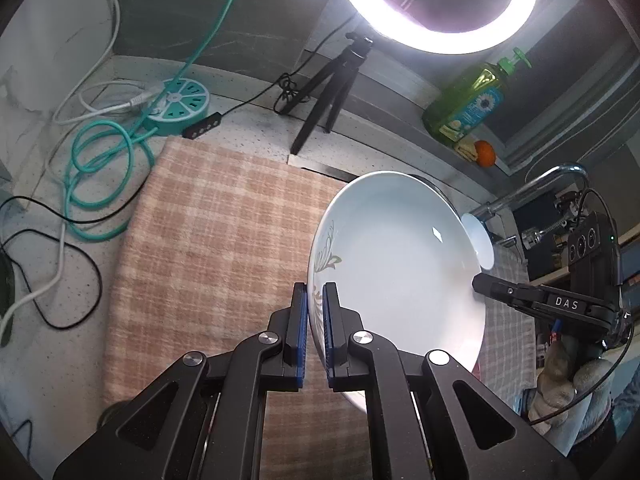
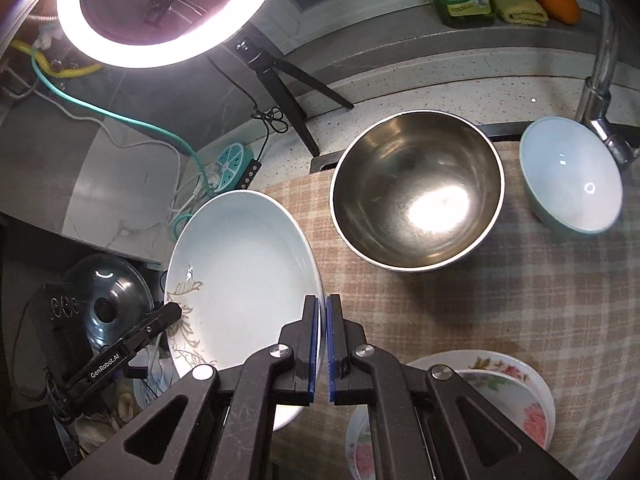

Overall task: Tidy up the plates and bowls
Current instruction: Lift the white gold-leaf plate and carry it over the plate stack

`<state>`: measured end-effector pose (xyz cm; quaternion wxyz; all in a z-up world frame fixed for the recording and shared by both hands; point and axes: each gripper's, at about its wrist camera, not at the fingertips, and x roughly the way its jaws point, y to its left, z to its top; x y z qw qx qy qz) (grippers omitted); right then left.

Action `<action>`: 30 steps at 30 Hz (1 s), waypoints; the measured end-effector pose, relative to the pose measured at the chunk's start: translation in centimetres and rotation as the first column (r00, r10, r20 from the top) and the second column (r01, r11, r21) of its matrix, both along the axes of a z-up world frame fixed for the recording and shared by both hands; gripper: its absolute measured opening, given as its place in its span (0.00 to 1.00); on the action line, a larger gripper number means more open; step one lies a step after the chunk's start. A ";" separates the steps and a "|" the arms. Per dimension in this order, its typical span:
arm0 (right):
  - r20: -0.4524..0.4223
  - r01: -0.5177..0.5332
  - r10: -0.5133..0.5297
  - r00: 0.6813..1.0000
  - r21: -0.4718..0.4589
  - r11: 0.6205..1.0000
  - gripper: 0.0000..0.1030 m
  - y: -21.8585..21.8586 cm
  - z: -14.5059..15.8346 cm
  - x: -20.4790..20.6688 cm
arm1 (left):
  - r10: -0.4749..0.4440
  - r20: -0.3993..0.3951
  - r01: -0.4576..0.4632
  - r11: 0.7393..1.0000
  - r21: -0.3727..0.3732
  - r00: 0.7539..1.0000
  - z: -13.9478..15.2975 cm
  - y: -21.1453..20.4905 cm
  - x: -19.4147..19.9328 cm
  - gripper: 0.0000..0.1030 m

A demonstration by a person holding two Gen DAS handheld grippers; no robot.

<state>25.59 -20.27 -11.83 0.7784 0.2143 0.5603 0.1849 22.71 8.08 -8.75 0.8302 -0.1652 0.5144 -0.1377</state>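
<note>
You have the checked cloth [image 2: 460, 340] spread over the counter, and everything you are sorting sits on it or hangs above it. The biggest piece still on it is the steel bowl [image 2: 416, 192], with the pale blue bowl [image 2: 570, 178] beyond it under the tap [image 2: 600, 80], and the flowered plates [image 2: 516, 392] stacked near you.

The white plate [image 1: 396, 264] is off the cloth, tilted, carried between both tools. Your left gripper [image 1: 315, 320] is clamped on its patterned rim, and your right gripper [image 2: 322, 336] is clamped on the opposite rim; both pairs of tongs pinch only the thin edge.

That is the risk, I think. Glazed rim between narrow pads can slip if your hands drift apart or twist unevenly, and the plate would drop onto the cloth or the steel bowl. Watch the ring light [image 1: 436, 0] and its tripod [image 1: 320, 92] close ahead, and the loose cables [image 1: 100, 152] at the left, which could snag if you swing wide.
</note>
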 end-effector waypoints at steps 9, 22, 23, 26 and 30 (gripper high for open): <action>-0.003 0.030 -0.030 1.000 0.004 1.000 0.04 -4.9 -0.2 -5.1 | -0.037 0.023 0.037 0.999 0.007 0.999 0.4 -4.4 -3.8 0.05; -0.041 0.097 -0.097 0.994 -0.001 0.995 0.04 -10.6 -2.7 -9.4 | -0.102 -0.001 0.102 0.995 -0.010 0.995 -1.7 -9.5 -6.3 0.05; -0.048 0.102 -0.102 0.994 -0.001 0.995 0.04 -10.9 -3.1 -9.6 | -0.104 -0.003 0.104 0.995 -0.012 0.995 -1.8 -9.7 -6.4 0.05; -0.067 0.113 -0.112 0.991 0.000 0.994 0.04 -11.6 -4.0 -10.4 | -0.110 -0.010 0.110 0.994 -0.013 0.994 -2.4 -10.4 -6.8 0.05; -0.095 0.126 -0.125 0.988 0.003 0.992 0.04 -12.5 -5.3 -11.4 | -0.114 -0.030 0.114 0.993 -0.022 0.993 -3.4 -11.1 -7.2 0.05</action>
